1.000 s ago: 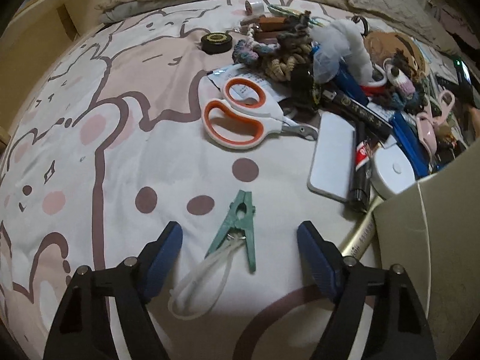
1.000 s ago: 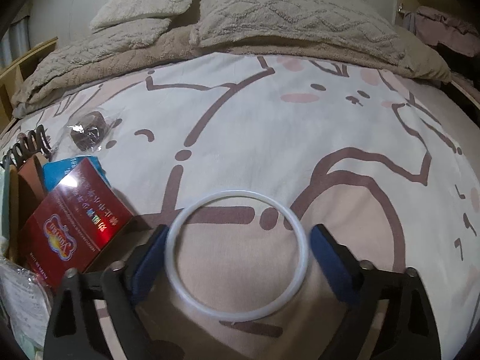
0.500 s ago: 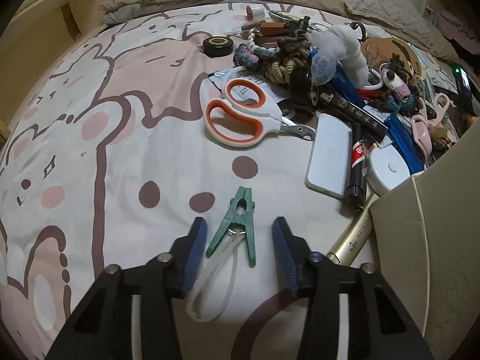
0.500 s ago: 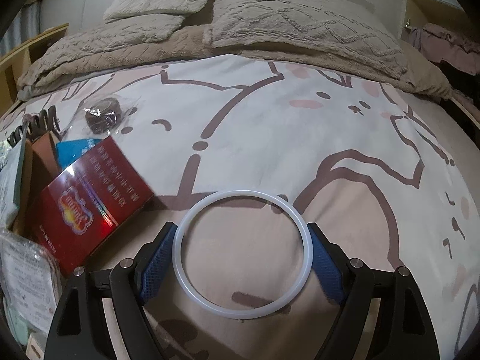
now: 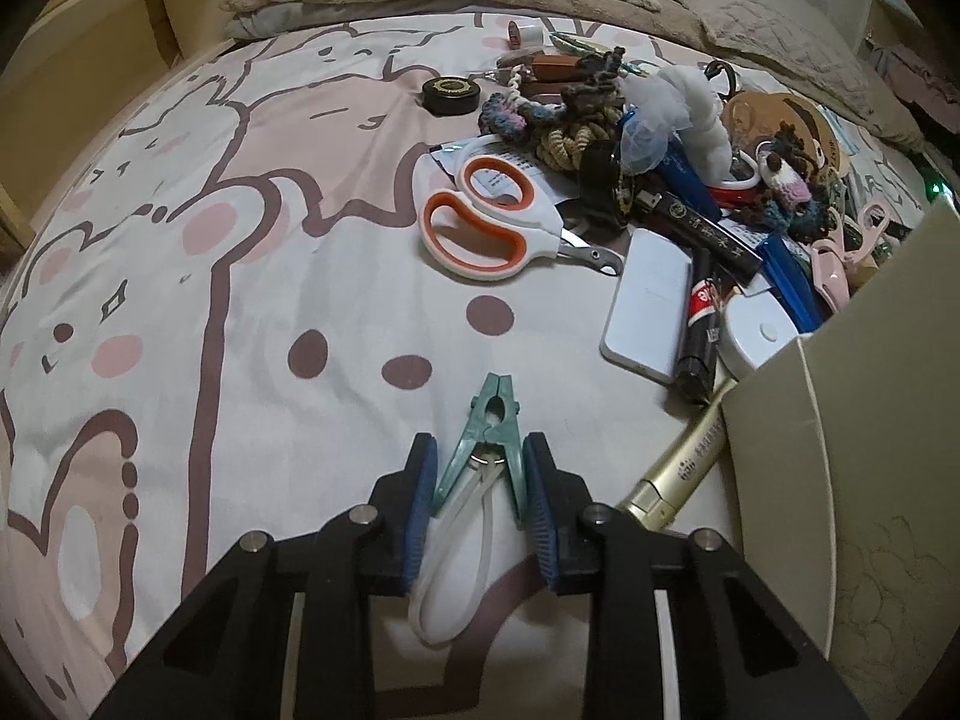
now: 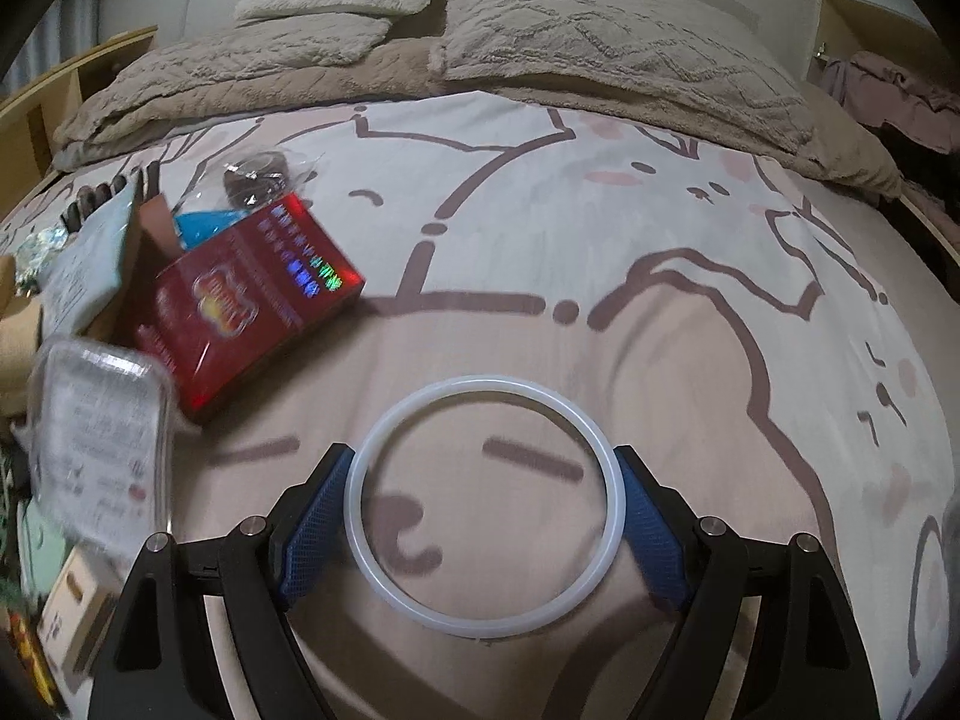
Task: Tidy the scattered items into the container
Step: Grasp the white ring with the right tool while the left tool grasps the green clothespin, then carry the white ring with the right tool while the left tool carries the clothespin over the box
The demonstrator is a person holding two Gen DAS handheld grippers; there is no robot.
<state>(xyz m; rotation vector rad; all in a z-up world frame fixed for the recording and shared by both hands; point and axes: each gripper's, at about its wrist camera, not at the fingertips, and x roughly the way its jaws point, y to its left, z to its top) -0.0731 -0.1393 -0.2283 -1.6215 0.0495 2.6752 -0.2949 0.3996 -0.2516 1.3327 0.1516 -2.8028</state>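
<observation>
Left gripper [image 5: 480,468]: jaws narrow and closing, blue pads against both legs of the green clothespin [image 5: 489,426].
Green clothespin: lies on the bedspread [image 5: 240,300], tip pointing far; a white loop [image 5: 456,570] trails from it toward the near edge, between the fingers.
Right gripper [image 6: 486,504]: jaws wide, pads touching the left and right sides of the white ring [image 6: 486,507].
White ring: held between the pads, above the bedspread.
Container [image 5: 840,420]: beige wall at the near right of the left wrist view, just right of the clothespin; a gold pen [image 5: 684,468] lies between them, touching the wall.
Scattered pile: far right of the clothespin; orange-handled scissors [image 5: 480,222], white phone [image 5: 648,306], black marker [image 5: 702,324], round white case [image 5: 756,336], cords and knitted pieces behind.
Black tin [image 5: 450,93]: apart, far left of the pile.
Red box [image 6: 240,306]: left of the ring, apart from it; a clear packet [image 6: 102,438] sits nearer, blurred.
Bedding: beige blanket [image 6: 300,72] and pillows at the far edge.
</observation>
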